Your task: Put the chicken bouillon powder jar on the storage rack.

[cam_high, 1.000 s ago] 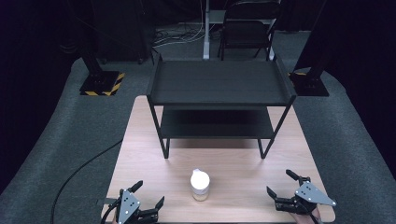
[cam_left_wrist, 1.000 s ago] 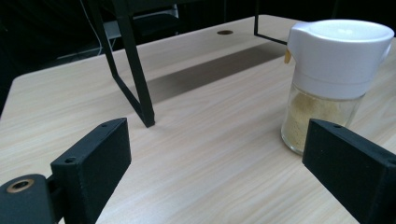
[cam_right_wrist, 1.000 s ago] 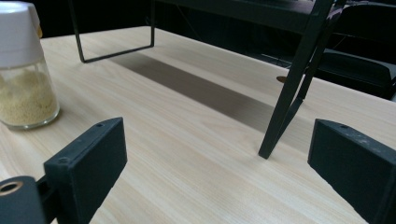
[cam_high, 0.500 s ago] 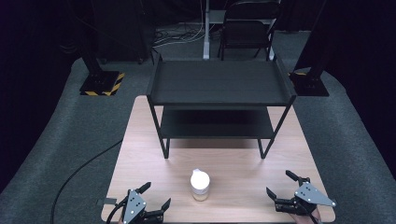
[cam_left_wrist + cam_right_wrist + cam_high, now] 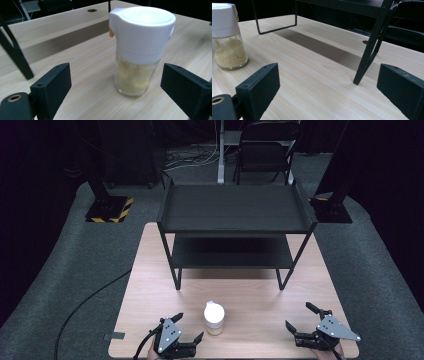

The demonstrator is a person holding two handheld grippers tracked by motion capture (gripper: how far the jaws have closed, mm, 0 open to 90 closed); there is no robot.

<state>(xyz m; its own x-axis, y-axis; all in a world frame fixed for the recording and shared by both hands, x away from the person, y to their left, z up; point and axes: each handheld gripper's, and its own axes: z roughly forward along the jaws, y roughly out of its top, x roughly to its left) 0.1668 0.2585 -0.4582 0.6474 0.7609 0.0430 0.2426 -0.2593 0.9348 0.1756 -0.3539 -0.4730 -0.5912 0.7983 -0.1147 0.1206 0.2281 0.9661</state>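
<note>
**Two open grippers, one jar, nothing grabbed yet**

Two grippers sit at the near edge of the table, and the only loose thing on it is a small glass jar with a white pour lid and yellowish grains in it. It stands upright on the bare wood, in front of the black two-level shelf and between the two grippers, closer to the left one.

The left gripper looks like the one doing the work. Its jaws have just been opening a bit further and stand wide. In the left gripper view the jar is right ahead in the gap between them, a little off toward the right jaw, with neither pad touching it.

The right gripper is parked off to the side, well apart from the jar, jaws also wide with nothing between them. In its own view the jar sits far off at the left edge.

So I'd call this the approach step, pre-grasp. Next move, I think: slide the left gripper forward until the glass body sits between the pads, centre it, then close on the glass below the lid. It's a tall, narrow jar, so bumping it with one jaw first could tip it.
</note>
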